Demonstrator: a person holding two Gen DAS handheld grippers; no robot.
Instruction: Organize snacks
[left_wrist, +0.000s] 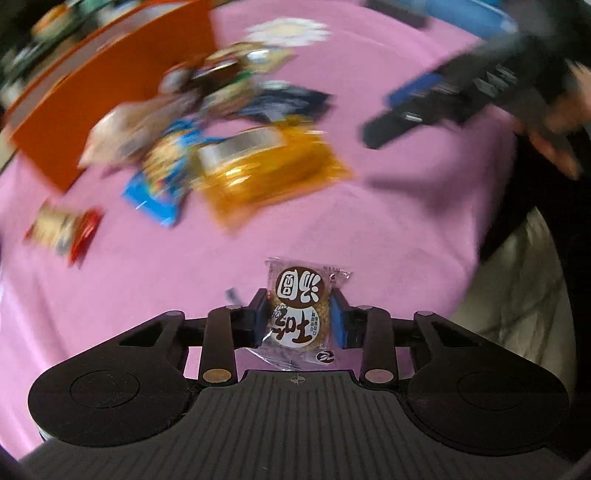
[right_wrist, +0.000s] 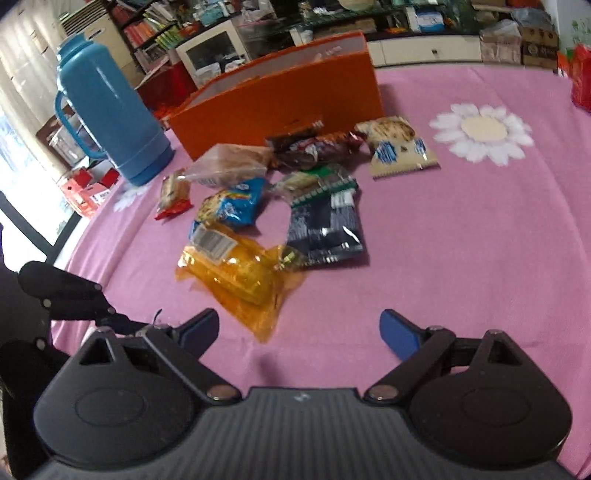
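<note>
A: Through the left wrist camera, what is there?
B: The left tool (left_wrist: 299, 314) is clamped on a small clear cracker packet (left_wrist: 300, 308) with brown and white round labels, held over a pink cloth covering the tabletop (left_wrist: 388, 229). Beyond it, blurred, lies a pile of snacks: an amber packet (left_wrist: 273, 173), a blue one (left_wrist: 166, 177), and a red-ended one (left_wrist: 62, 230) apart on the left. An orange box (left_wrist: 110, 96) stands behind them. The right tool (left_wrist: 417, 107) shows at upper right, gripped by a hand (left_wrist: 554, 122).

A: And the right wrist camera?
B: The right tool (right_wrist: 299, 334) has its fingers wide apart with nothing between them, above bare pink cloth. Ahead lie the amber packet (right_wrist: 240, 273), a dark navy packet (right_wrist: 325, 229) and a cream packet (right_wrist: 399, 147). A blue thermos (right_wrist: 107, 107) stands left of the orange box (right_wrist: 280, 99). A white daisy (right_wrist: 484, 133) is printed on the cloth. Crowded shelves (right_wrist: 155, 26) and a white cabinet (right_wrist: 424, 50) line the room's far side.
</note>
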